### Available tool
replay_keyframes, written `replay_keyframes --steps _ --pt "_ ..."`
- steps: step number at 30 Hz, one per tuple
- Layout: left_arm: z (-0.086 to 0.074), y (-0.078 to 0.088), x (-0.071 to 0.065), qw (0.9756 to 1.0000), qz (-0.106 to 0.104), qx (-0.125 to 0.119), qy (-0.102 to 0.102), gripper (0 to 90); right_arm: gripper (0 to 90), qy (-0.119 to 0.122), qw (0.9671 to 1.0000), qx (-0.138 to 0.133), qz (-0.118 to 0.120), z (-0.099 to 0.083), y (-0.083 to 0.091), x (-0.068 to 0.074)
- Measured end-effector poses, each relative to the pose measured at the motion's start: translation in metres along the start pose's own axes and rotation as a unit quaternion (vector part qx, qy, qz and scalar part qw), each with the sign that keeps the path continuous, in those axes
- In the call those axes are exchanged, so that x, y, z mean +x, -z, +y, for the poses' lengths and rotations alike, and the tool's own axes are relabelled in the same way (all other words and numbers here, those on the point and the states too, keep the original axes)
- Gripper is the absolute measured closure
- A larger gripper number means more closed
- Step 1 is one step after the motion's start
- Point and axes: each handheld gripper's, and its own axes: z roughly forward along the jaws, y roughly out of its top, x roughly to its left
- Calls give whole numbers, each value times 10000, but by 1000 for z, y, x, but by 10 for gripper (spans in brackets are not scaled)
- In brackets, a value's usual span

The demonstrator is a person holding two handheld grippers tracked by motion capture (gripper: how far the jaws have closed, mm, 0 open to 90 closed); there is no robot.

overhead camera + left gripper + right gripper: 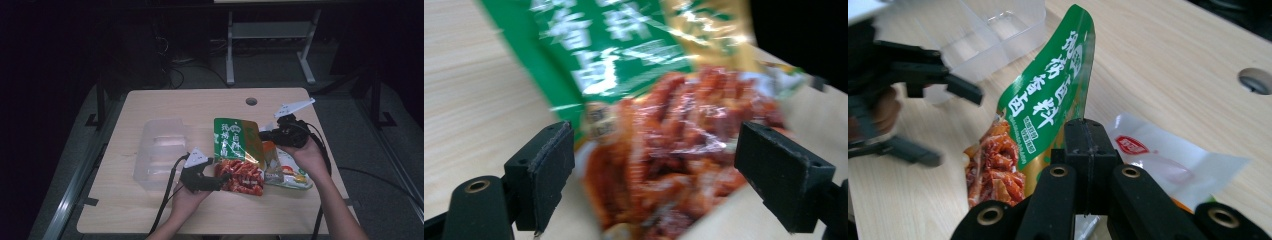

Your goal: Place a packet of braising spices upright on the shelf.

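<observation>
The right gripper (pixel 272 134) sits in the person's right hand (pixel 305 152) at the right side of the wooden table (pixel 200 105), with the forearm coming up from the lower right and the gripper pointing left across the tabletop. Its jaws are pressed together on the edge of a green and red snack bag (pixel 239 152); in the right gripper view the two black jaws meet flush with the bag's gold-coloured border pinched between them, and the bag (pixel 1048 100) stands up on edge, bending away from the camera. The left gripper (pixel 220 176) is held in the left hand (pixel 187 197) near the front edge of the table, the forearm rising from the bottom, the tool pointing right toward the bag's red lower end. Its jaws stand wide apart, and in the left gripper view the bag's red printed part (pixel 674 165) lies between them without either pad (pixel 551 170) pressing on it, though the picture is blurred. Under the bag, just to its right, lies a white packet (pixel 290 175) with a red label, flat on the table. A clear plastic tray (pixel 157 150) with compartments sits on the left half of the table, well apart from the bags; its compartments look bare.
</observation>
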Motion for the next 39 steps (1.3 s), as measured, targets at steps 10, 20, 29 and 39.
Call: replay_keyframes --steps 10,20,29,39 --pt "16 -40 9 9955 -569 383 647 342 900 -50 9999 -152 -57 -16 19 -11" --pt "16 -48 21 9909 -872 319 978 851 900 -432 9989 -147 -39 -32 16 -31" --pt "12 -42 12 9951 -682 65 706 885 807 -740 9969 -162 210 -46 11 -43" --pt "9 -34 9 9975 -610 68 358 884 749 -908 9897 111 1098 -54 -30 -41"
